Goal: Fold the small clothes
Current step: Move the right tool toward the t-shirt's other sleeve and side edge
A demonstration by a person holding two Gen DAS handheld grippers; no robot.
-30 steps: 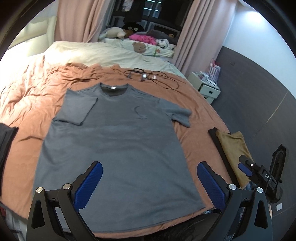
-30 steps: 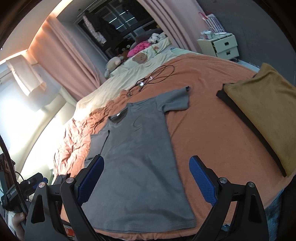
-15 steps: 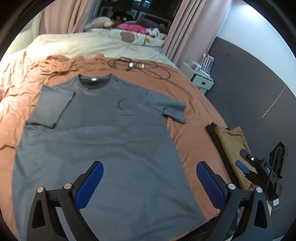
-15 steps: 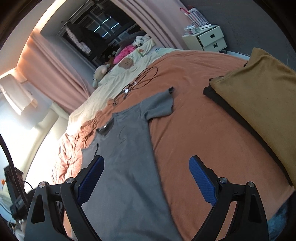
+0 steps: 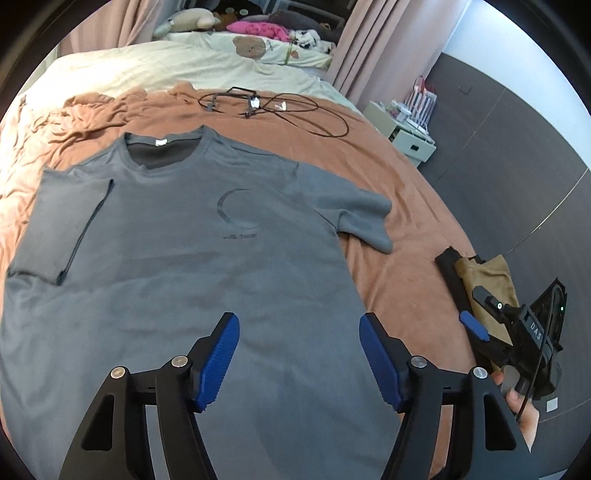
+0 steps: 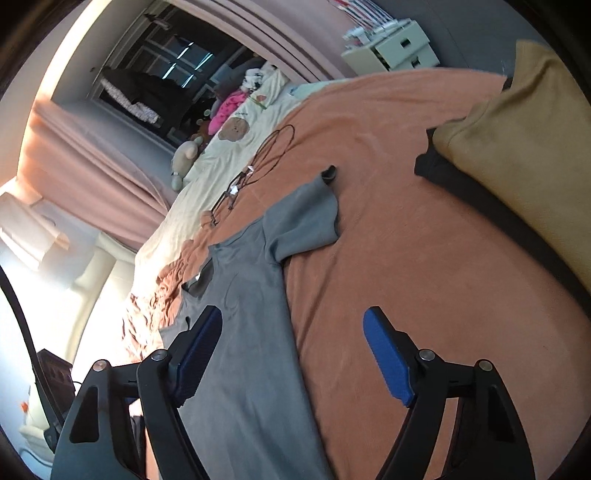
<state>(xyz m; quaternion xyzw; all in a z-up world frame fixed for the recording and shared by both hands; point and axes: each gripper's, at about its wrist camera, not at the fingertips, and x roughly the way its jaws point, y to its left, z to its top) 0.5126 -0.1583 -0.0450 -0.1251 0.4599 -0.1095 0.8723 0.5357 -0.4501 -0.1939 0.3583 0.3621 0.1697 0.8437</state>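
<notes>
the grey t-shirt lies face up and flat on the orange bedspread, collar toward the far end of the bed, a layout that suits folding since the whole outline is open to both tools. its left sleeve is already turned inward onto the chest, while the right sleeve lies out on the cover, so the fold looks barely begun and that sleeve seems the likely next piece. the left gripper hangs above the lower body of the shirt, its blue-padded fingers spread wide and holding nothing. the right gripper hovers over the shirt's right edge, where cloth meets bedspread, fingers likewise spread and empty; from the left wrist view it shows off to the right, gripped by a hand. further out, a tangle of black cable lies on the cover beyond the collar, well apart from the shirt and in no one's way. a folded mustard garment rests on a dark one near the bed's right edge, apart from the sleeve. soft toys, a bear-print pillow, pink curtains and a small drawer unit sit past the bed.
</notes>
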